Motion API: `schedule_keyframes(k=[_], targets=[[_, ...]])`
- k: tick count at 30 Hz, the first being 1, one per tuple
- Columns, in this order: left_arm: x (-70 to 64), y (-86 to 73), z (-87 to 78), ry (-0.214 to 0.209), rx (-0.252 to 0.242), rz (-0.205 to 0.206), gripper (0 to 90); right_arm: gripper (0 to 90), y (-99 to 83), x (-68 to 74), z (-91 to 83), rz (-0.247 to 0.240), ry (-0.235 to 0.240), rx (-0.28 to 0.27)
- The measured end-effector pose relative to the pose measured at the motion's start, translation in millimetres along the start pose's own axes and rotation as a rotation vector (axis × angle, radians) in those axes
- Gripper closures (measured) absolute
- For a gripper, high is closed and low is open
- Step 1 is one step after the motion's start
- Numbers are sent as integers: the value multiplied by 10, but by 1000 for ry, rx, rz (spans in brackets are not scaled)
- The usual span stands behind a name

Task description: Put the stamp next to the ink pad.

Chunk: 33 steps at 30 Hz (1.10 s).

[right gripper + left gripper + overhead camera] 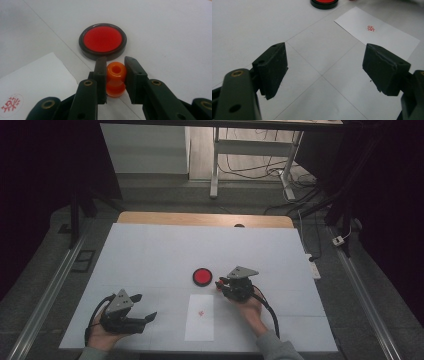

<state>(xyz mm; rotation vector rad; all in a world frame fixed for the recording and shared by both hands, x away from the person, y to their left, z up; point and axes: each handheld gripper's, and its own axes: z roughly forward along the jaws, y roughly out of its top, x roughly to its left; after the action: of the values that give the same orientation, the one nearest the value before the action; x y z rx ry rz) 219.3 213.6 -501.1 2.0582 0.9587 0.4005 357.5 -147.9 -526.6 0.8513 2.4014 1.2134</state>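
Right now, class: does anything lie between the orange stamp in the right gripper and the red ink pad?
Nothing visible does. The right gripper holds the orange stamp just short of the red ink pad, with bare white table between them.

1. My right gripper [115,66] clamps an orange stamp [115,79] between its two black jaws, the stamp's hollow end facing the camera.
2. Just beyond the stamp sits a round red ink pad [102,41] in a black case.
3. At lower left lies a white paper slip [35,80] bearing a red stamped mark [10,103].
4. All rests on the white table [162,27].
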Motion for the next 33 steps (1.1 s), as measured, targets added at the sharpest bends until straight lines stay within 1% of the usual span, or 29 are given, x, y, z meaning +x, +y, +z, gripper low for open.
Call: schedule_keyframes(k=[4, 7, 16, 21, 24, 27, 31, 33], targets=[[2, -2, 0, 1, 1, 0, 205, 717, -8, 14, 18, -8, -4, 4], [1, -2, 0, 0, 1, 1, 204, 716, -14, 8, 18, 2, 2, 1], [2, -1, 2, 0, 3, 2, 204, 708, -11, 13, 15, 0, 1, 5], [5, -1, -3, 1, 1, 3, 203, 665, -8, 16, 15, -2, -4, 6], [4, -1, 0, 1, 1, 3, 203, 601, 1, 8, -3, 5, -2, -11], [9, -4, 3, 0, 4, 2, 202, 555, 21, -6, -41, 15, 1, -43], [19, -8, -2, -1, -6, 2, 200, 526, 44, -22, -101, 19, 3, -76], [32, -16, 4, -1, -3, -2, 200, 519, 57, -34, -133, 13, 7, -88]])
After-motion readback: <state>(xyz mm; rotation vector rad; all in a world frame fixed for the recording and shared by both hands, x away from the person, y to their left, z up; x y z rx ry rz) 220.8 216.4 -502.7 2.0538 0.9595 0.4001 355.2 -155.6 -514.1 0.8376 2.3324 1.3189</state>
